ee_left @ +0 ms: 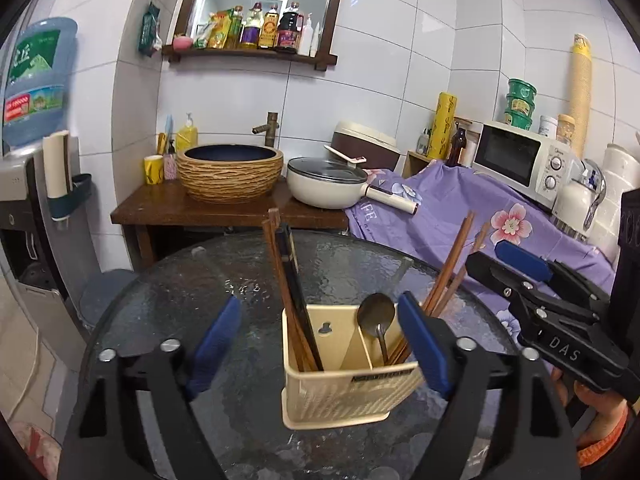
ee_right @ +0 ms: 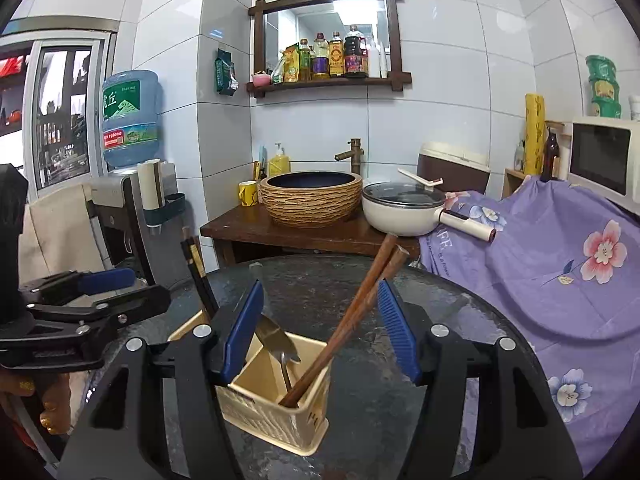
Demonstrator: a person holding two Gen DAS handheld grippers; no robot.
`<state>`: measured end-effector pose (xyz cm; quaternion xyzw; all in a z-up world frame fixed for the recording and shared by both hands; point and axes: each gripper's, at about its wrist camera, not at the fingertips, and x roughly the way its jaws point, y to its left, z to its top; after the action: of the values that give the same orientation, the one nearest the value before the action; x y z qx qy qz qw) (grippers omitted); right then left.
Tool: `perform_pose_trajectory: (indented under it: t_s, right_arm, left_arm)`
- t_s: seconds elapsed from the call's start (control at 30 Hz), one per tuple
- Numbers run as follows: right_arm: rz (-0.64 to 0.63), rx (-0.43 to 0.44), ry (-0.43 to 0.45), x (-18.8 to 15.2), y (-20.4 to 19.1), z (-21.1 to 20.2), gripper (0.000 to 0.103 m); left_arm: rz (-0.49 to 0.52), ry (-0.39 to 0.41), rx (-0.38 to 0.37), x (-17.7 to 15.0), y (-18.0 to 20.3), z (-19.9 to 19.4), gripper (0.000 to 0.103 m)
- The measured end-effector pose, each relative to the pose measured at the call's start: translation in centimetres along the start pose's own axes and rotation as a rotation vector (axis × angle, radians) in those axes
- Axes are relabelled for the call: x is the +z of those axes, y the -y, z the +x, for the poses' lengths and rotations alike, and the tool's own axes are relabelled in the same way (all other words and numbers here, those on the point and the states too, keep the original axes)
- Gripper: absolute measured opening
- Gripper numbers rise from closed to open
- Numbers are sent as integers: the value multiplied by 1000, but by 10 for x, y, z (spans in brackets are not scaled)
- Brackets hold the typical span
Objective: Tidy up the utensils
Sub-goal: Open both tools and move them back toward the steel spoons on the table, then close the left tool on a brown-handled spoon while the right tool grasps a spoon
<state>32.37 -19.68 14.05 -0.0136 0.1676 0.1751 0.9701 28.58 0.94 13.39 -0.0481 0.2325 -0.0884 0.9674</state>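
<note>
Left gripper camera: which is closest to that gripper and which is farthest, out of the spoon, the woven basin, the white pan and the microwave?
1. Spoon, in the beige holder between the left gripper fingers.
2. Woven basin and white pan, side by side on the wooden counter behind the glass table; too close to call.
3. Microwave, far right, by the wall.

right gripper (ee_left: 516, 264) body: "DAS", white letters
purple floral cloth (ee_left: 448, 200), near pan handle: "LIFE", upside down, partly readable
water jug (ee_right: 130, 118) green label: Chinese character "丘", white; rest unreadable
shelf bottles (ee_right: 336, 56): labels too small
</note>
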Motion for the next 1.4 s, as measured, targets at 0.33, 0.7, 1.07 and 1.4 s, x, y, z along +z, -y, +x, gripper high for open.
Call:
perform_pose_trajectory:
  t_s: [0.33, 0.7, 1.07, 1.4]
  right_arm:
    - [-43, -64, -160, -79, -5, -14, 68]
    - [85, -51, -336, -156, 3, -15, 68]
    - [91, -56, -388, -181, -3, -25, 68]
    - [115, -46, -401, -186, 0, -28, 68]
  left_arm:
    - [26, -172, 53, -83, 0, 2, 88]
    - [85, -310, 65, -147, 20, 1, 83]
    - [111, -413, 53, -187, 34, 6, 70]
    - [142, -452, 44, -197, 43, 10, 65]
